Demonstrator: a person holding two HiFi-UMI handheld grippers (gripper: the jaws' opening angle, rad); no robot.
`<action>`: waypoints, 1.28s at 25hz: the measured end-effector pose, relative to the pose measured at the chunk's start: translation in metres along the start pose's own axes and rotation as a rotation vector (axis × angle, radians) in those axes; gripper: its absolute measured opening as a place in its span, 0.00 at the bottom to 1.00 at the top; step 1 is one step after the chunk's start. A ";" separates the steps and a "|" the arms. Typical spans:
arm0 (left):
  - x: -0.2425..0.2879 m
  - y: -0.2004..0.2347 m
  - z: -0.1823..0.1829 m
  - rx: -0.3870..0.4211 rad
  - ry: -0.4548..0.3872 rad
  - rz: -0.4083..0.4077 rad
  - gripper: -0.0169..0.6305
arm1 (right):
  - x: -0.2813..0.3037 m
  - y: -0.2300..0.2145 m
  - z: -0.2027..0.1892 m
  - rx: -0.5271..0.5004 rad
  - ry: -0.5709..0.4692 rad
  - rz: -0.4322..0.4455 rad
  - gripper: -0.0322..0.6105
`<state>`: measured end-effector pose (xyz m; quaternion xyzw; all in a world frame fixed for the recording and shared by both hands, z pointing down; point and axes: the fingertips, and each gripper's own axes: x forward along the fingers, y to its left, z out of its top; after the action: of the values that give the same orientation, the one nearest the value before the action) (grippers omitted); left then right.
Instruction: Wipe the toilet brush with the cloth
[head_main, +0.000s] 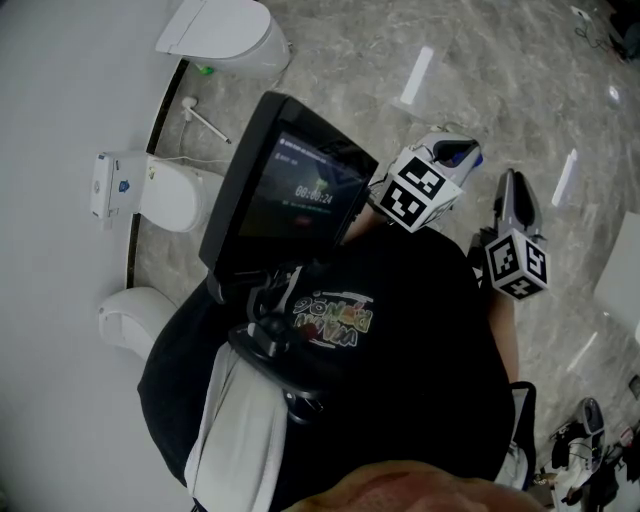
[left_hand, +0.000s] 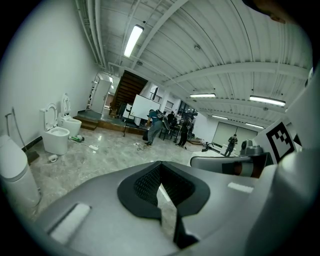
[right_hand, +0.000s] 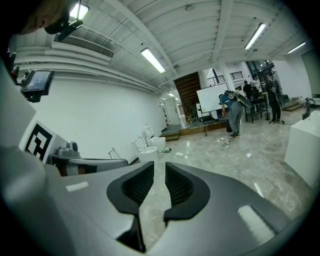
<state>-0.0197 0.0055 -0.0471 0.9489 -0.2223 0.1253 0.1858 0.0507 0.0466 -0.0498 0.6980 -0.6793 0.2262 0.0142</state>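
Note:
A thin white stick with a round end, which looks like the toilet brush (head_main: 207, 121), leans by the wall between two toilets, far from both grippers. No gripper holds a cloth. Both grippers are held up in front of the person's chest, pointing across the hall. My left gripper (left_hand: 160, 164) has its black pads meeting at the tips with nothing between them; its marker cube (head_main: 415, 192) shows in the head view. My right gripper (right_hand: 156, 166) stands open by a narrow gap, through which bare floor shows. Its cube (head_main: 518, 265) sits right of the left one.
Three white toilets (head_main: 228, 35) (head_main: 165, 195) (head_main: 130, 320) line the white wall. A dark monitor (head_main: 290, 190) hangs at the person's chest and white fabric (head_main: 240, 425) at the hip. Several people (left_hand: 160, 125) stand far off. A white block (right_hand: 305, 145) stands at the right.

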 end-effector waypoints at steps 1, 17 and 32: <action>0.000 0.000 0.001 0.001 -0.003 0.002 0.04 | 0.000 0.000 0.000 0.000 -0.001 0.000 0.17; -0.001 0.001 0.003 -0.007 -0.012 0.006 0.04 | -0.001 0.000 0.002 -0.004 -0.006 0.001 0.14; 0.002 -0.001 0.004 0.003 -0.016 0.003 0.04 | -0.002 0.001 0.004 -0.023 -0.006 0.010 0.11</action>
<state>-0.0171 0.0044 -0.0505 0.9497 -0.2251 0.1185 0.1826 0.0509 0.0474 -0.0540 0.6952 -0.6852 0.2162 0.0190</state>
